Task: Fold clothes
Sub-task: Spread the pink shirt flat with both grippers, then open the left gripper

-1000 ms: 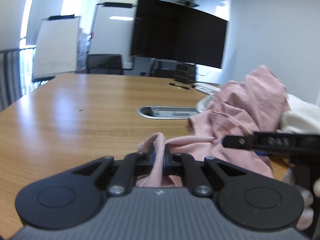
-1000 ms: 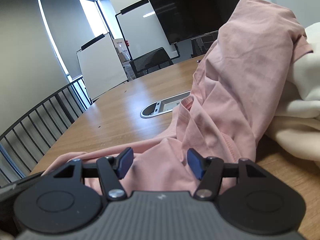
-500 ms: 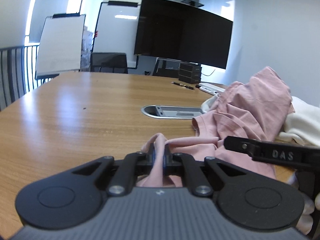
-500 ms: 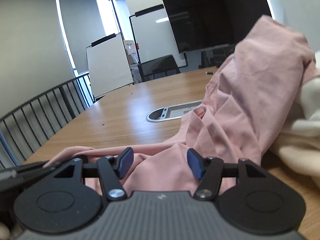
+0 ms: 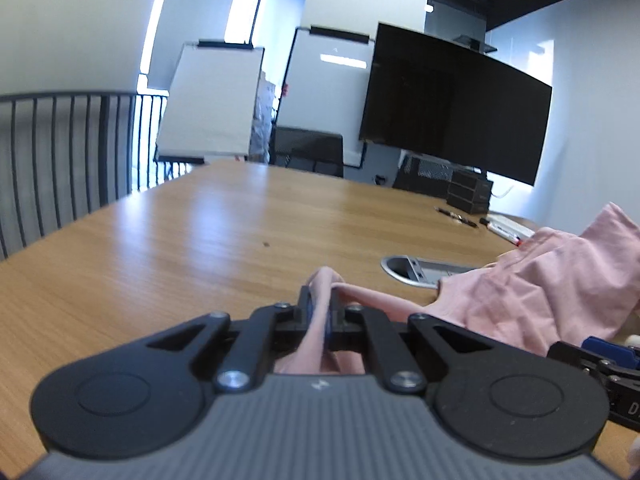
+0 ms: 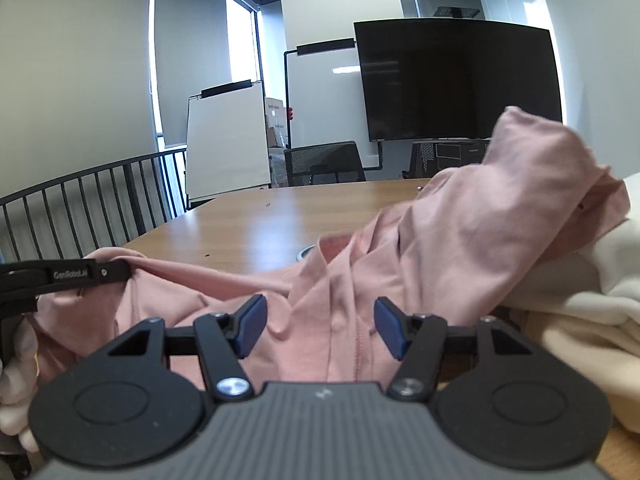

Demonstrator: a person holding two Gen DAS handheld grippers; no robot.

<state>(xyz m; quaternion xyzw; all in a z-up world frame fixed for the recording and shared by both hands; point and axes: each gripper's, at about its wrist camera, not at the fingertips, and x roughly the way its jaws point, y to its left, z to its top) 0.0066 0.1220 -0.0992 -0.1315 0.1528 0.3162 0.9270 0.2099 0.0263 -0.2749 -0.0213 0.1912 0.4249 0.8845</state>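
While the pink garment (image 6: 460, 240) is draped from the wooden table (image 5: 200, 240) up over a cream garment (image 6: 592, 320) at right, one bunched edge is pinched in the left gripper (image 5: 318, 312), whose jaws are closed tight on the fabric. The right gripper (image 6: 318, 322) is held w/ jaws wide apart, blue pads (image 6: 250, 322) on either side of a ridge of pink cloth but not yet closed on it. The left gripper is also seen from the right wrist view, at far left, w/ cloth trailing from its tip.

Risks, as judged: (1) only a small fold is held at left, so slip-out is likely if the garment is pulled hard, since its far end is snagged on the cream pile; (2) the cream garment may be dragged along, both being in contact; (3) several layers may be caught at right if the jaws are closed on the ridge, giving a twisted spread; (4) cloth may catch on the cable port (image 5: 416, 274) set in the table, just beside the pink hem.
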